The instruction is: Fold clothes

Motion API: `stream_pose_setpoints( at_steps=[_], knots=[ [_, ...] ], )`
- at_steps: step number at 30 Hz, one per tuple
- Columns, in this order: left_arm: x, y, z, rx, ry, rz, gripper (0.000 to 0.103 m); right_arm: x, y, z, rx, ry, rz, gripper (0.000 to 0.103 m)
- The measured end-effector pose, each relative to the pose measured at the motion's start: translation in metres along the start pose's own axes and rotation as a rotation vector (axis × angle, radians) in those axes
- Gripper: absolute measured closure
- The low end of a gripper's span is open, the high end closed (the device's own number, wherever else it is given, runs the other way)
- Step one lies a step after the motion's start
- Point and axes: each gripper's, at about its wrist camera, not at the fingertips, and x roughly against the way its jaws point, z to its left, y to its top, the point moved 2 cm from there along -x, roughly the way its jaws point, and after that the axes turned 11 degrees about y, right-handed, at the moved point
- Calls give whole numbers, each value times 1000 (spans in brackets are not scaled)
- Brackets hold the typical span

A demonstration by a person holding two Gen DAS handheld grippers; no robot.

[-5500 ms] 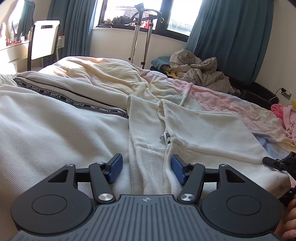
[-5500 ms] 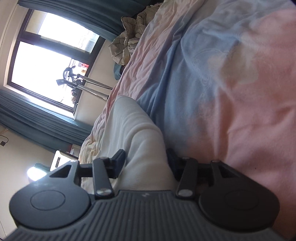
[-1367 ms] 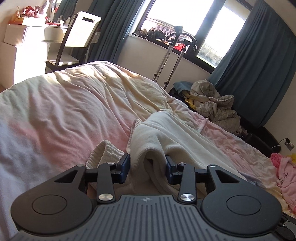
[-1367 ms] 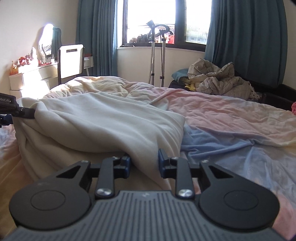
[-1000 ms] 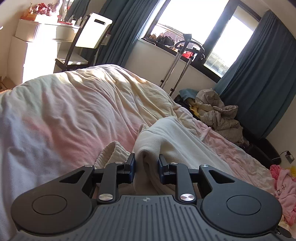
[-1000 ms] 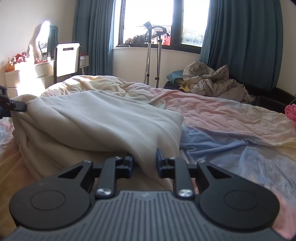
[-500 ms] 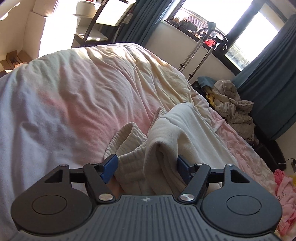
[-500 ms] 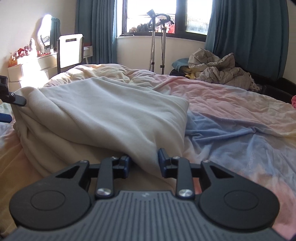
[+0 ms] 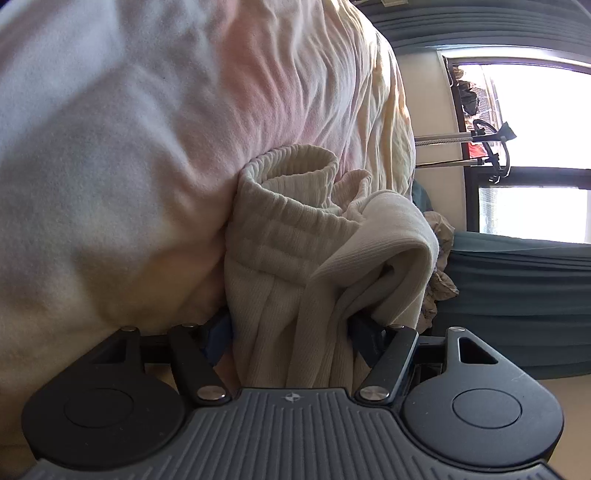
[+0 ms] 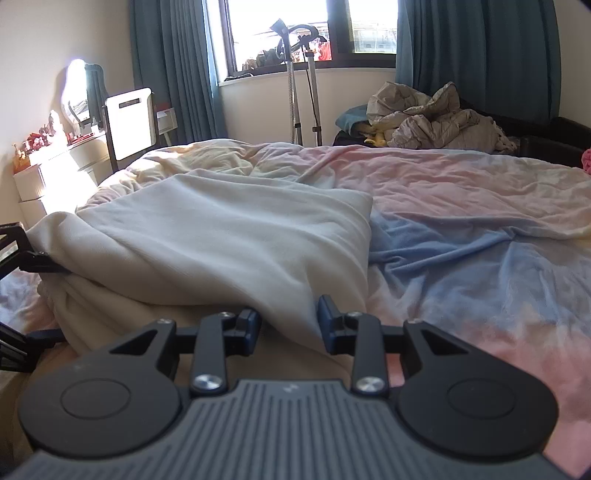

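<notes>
Left gripper: held rolled onto its side, so that the room is seen turned a quarter; its jaws are spread wide, and cream fabric is bunched loosely between them without being pinched.
Left gripper from the other camera: seen at the far left edge of the right wrist view, its dark fingers set against the left end of the folded cloth.
Right gripper: held level and low over the bed; its jaws stand apart, and a hanging corner of the top layer lies in the gap, with space visible on both sides of it.
Cream garment: a ribbed knit piece, bundled in folds; a ribbed cuff or waistband opening is turned toward the camera in the left wrist view.
Cream garment, right wrist view: laid on the near left part of the bed, folded over itself in at least two layers, the top layer smooth, the lower layers stacked at the left.
Bedspread: pastel pink, blue and yellow, wrinkled; the garment is borne by it.
Window: bright, behind the bed, framed by teal curtains.
Standing rack: metal poles, set in front of the window.
Crumpled grey bedding: heaped beyond the far right of the bed.
White chair: at the left, beside a dresser in strong sunlight.
</notes>
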Motion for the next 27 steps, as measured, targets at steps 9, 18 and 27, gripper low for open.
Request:
stream_pose_setpoints(
  at_steps=[9,18,27],
  knots=[
    [-10,0,-3,-21,-80,22,36,46,31,-8,-190,269,-102,55],
    [-19,-1,8,-55,-106,18,32,-34,45,-72,-255,148,28,37],
    [-31,-1,-5,-117,-109,-16,27,-85,22,-106,-512,398,28,16]
  ],
)
